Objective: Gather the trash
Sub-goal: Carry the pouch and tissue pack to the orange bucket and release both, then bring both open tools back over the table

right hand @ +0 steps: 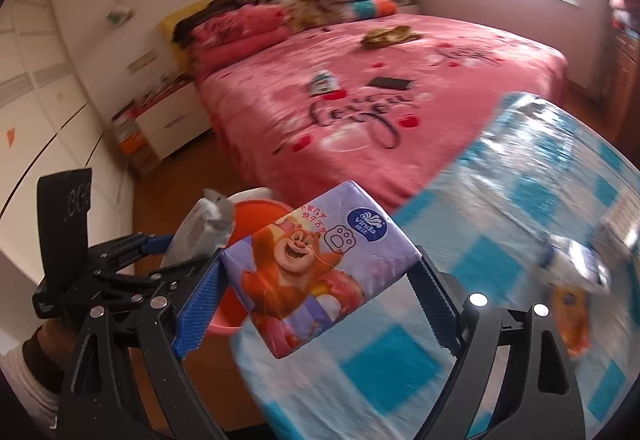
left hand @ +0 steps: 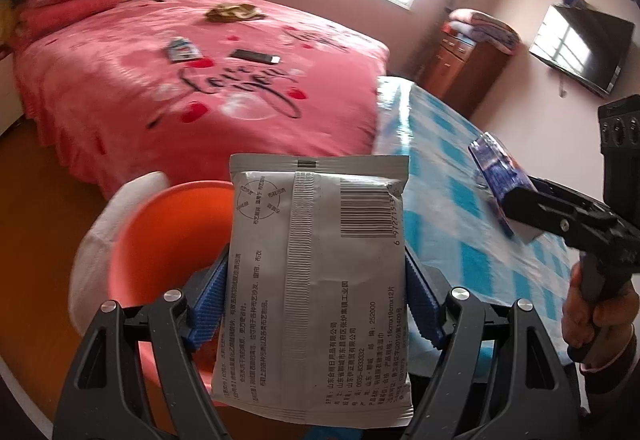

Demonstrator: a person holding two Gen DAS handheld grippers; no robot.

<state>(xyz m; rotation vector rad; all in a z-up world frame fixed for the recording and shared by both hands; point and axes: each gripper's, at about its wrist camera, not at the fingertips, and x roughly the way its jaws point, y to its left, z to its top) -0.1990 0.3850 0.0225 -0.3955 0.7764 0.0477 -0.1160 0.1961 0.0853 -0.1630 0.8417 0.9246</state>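
1. The left gripper (left hand: 316,304) has its blue fingers (left hand: 208,304) closed on a grey wipes packet (left hand: 320,280), pressing it from both sides; the packet stands upright with its printed back and barcode facing the camera.
2. The right gripper (right hand: 316,280) holds a purple tissue pack (right hand: 316,264) with a cartoon bear, its fingers (right hand: 200,304) set wide and clamped on the pack's two ends; the pack sits tilted between them.
3. The left wrist view shows the right gripper (left hand: 516,207) from the side, gripping the tissue pack (left hand: 500,175) edge-on above the surface (left hand: 460,224), with the person's hand (left hand: 600,304) on its handle.
4. The right wrist view shows the left gripper (right hand: 160,244) from the side with the grey packet (right hand: 200,232) held over the orange bin (right hand: 260,211).
5. In the left view the orange bin (left hand: 160,240), lined with a white bag (left hand: 104,240), sits on the floor just behind the packet, beside the surface with its blue-and-white checked cover.
6. Only the right view shows blurred wrappers (right hand: 576,272) lying on the surface (right hand: 500,220), and white wardrobes (right hand: 48,87) along the left wall.
7. Only the left view shows a wall-mounted television (left hand: 584,43) and a wooden cabinet (left hand: 464,67).
8. Both views show the pink bed (left hand: 200,91) beyond, with a small packet (left hand: 183,49) and a dark phone-like thing (left hand: 254,55) lying on it.
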